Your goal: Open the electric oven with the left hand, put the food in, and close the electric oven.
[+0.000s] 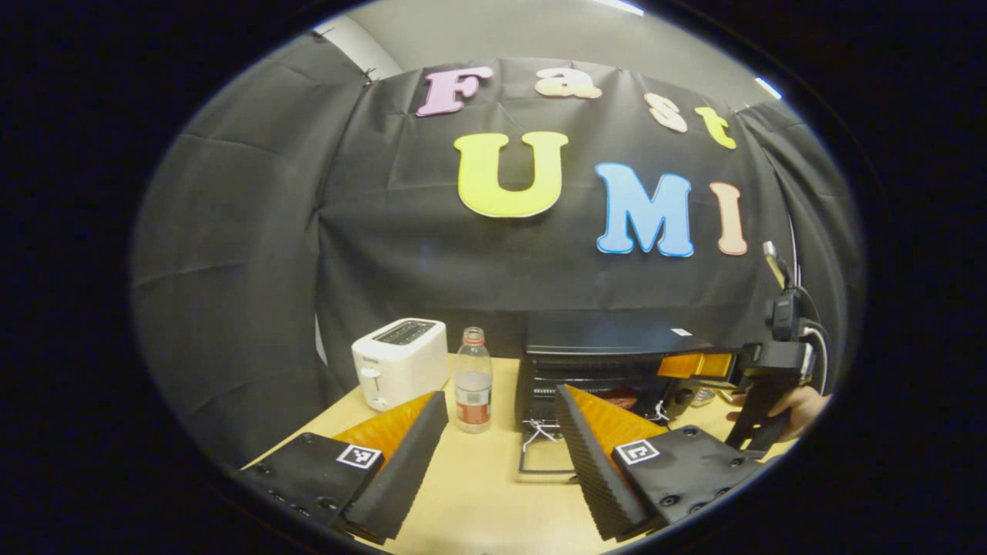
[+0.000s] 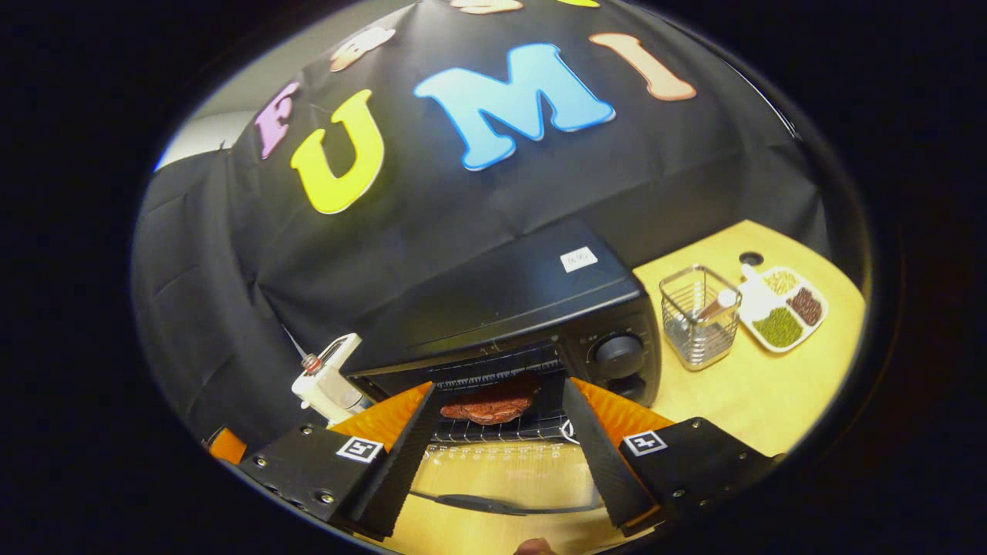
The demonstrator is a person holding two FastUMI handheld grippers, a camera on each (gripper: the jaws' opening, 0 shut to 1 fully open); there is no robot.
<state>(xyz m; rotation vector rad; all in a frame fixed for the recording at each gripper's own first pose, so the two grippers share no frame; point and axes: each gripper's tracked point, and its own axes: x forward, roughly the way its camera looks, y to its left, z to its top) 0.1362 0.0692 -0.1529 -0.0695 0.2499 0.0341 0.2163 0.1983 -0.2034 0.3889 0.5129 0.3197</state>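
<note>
Food inside oven

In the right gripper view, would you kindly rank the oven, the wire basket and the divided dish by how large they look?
1. Oven, clearly largest.
2. Wire basket and divided dish look alike; the dish lies farther off, so I won't rank them.

Matt black metal oven, shiny wire basket, smooth pale wood table, glossy white plastic toaster.

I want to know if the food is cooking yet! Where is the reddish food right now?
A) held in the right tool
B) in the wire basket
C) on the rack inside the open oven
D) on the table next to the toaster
C: the right gripper view shows the reddish food lying on the rack inside the oven, whose door hangs open.
</note>
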